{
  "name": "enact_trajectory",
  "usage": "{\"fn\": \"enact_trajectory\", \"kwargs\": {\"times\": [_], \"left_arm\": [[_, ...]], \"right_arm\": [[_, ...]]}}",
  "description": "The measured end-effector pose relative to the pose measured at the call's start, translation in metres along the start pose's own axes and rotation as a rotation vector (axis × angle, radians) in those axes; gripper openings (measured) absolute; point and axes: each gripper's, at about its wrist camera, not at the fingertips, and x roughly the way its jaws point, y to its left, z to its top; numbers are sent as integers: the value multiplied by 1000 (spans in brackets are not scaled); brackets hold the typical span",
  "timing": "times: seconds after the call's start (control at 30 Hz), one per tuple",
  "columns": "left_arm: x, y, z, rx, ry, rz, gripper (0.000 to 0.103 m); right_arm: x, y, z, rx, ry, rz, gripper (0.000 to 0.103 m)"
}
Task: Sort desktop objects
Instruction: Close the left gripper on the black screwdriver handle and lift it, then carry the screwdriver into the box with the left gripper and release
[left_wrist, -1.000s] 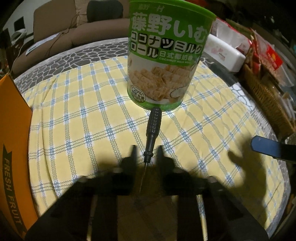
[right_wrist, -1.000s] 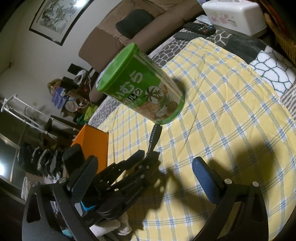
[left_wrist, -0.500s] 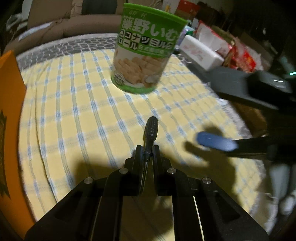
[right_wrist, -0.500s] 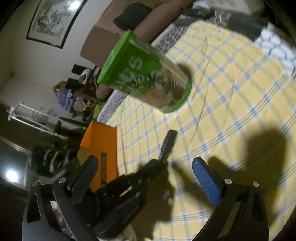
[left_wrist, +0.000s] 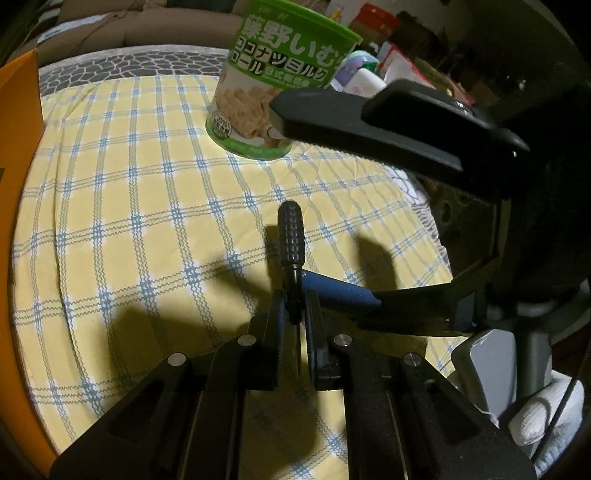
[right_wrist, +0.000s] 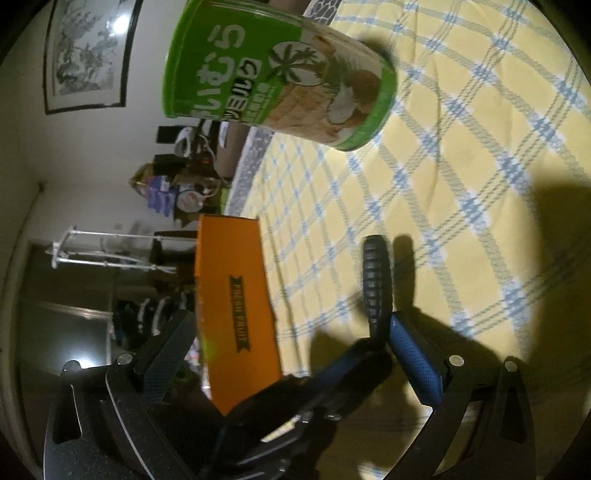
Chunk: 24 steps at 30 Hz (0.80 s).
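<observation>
My left gripper is shut on the thin shaft of a small black screwdriver. The ribbed handle points forward, lifted above the yellow checked tablecloth. My right gripper is open and sits close beside the left one. Its blue-padded finger lies just right of the screwdriver's neck. In the right wrist view the screwdriver stands between my open fingers, touching neither clearly. A green cookie can stands upright further back on the cloth.
An orange "Fresh Fruit" box stands at the table's left edge. Snack packets and a tissue box crowd the far right behind the can. A brown sofa lies beyond the table.
My left gripper closed on the screwdriver and lifted it off the cloth. My right gripper swung in from the right until its open fingers straddle the screwdriver.
</observation>
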Motion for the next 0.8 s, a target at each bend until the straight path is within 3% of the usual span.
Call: {"fn": "enact_trajectory", "kwargs": {"times": [0.4, 0.8], "left_arm": [[-23, 1, 13, -7, -43, -8, 10], [-90, 15, 21, 5, -97, 53, 10]], "right_arm": [[-6, 0, -1, 79, -22, 162, 103], [10, 60, -15, -5, 8, 210, 103]]}}
